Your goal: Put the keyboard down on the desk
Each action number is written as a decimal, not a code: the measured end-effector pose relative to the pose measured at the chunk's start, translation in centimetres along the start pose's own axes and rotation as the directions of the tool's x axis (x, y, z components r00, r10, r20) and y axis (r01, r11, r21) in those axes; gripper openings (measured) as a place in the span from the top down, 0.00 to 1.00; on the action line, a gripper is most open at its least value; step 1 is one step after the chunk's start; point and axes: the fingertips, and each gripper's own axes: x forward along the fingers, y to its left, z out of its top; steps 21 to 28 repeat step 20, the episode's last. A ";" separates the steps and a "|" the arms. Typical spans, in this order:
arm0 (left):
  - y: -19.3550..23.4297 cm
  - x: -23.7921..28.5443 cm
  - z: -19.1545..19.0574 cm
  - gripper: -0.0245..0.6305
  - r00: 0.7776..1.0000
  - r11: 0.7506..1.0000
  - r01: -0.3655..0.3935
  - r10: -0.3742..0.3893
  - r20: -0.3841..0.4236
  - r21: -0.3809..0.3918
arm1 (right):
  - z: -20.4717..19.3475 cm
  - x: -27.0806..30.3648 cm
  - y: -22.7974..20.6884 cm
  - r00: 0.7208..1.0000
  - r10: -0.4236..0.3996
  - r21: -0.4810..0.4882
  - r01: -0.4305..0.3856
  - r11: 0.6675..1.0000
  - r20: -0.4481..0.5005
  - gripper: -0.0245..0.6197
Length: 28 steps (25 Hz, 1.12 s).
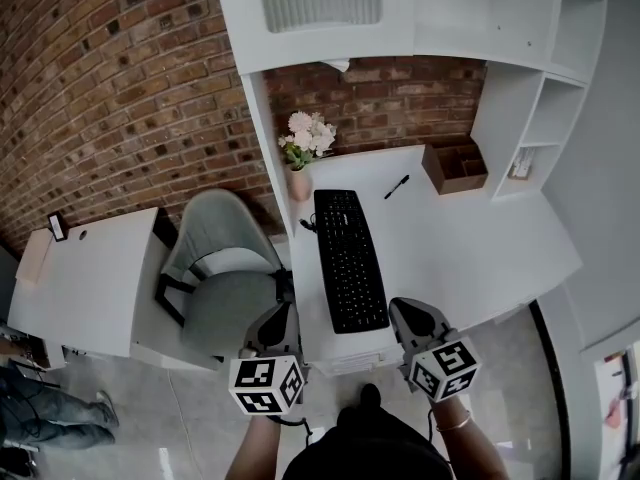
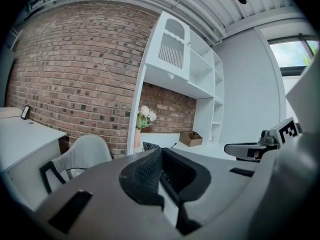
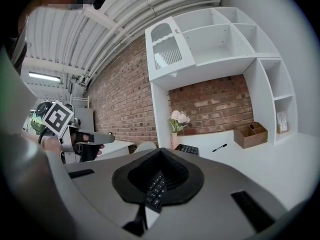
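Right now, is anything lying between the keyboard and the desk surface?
Nothing visible: the keyboard already lies flat on the desk, with the pen and flower vase beside it.

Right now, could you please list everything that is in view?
keyboard: one, black, flat on desk
pen: one, black, right of keyboard
vase of flowers: one, pale, desk's back left
organiser box: one, brown, desk's back right
desk: one, white, centre
shelf unit: one, white, above desk
chair: one, grey, left of desk
second desk: one, white, far left
brick wall: red-brown, behind
bystander's legs: jeans, bottom left
left gripper: one, grey, shut, empty, desk's front
right gripper: one, grey, shut, empty, desk's front
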 end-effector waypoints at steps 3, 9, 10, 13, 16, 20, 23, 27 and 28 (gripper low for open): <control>-0.3 -0.5 -0.2 0.95 1.000 1.000 0.004 -0.004 -0.002 0.004 | 0.1 -0.4 0.4 1.000 -0.002 -0.004 0.002 1.000 0.004 0.95; -0.6 -1.0 -0.4 0.95 1.000 1.000 0.012 -0.012 0.001 -0.005 | 0.3 -1.1 0.4 1.000 -0.010 -0.015 0.010 1.000 0.011 0.95; -0.6 -1.1 -0.5 0.95 1.000 1.000 0.012 -0.012 0.001 -0.007 | 0.2 -1.1 0.5 1.000 -0.009 -0.016 0.010 1.000 0.011 0.95; -0.8 -1.3 -0.8 0.95 1.000 1.000 0.013 -0.013 -0.004 -0.016 | 0.2 -1.4 0.7 1.000 -0.009 -0.014 0.009 1.000 0.009 0.95; -1.0 -1.4 -1.1 0.95 1.000 1.000 0.016 -0.016 -0.011 -0.016 | 0.0 -1.7 0.5 1.000 -0.015 -0.009 0.015 1.000 0.009 0.95; -1.0 -1.4 -1.3 0.95 1.000 1.000 0.023 -0.023 -0.018 -0.011 | -0.3 -1.8 0.4 1.000 -0.024 0.001 0.024 1.000 0.008 0.95; -1.0 -1.4 -1.3 0.95 1.000 1.000 0.023 -0.023 -0.018 -0.011 | -0.3 -1.8 0.4 1.000 -0.024 0.001 0.024 1.000 0.008 0.95; -1.0 -1.4 -1.3 0.95 1.000 1.000 0.023 -0.023 -0.018 -0.011 | -0.3 -1.8 0.4 1.000 -0.024 0.001 0.024 1.000 0.008 0.95; -1.0 -1.4 -1.3 0.95 1.000 1.000 0.023 -0.023 -0.018 -0.011 | -0.3 -1.8 0.4 1.000 -0.024 0.001 0.024 1.000 0.008 0.95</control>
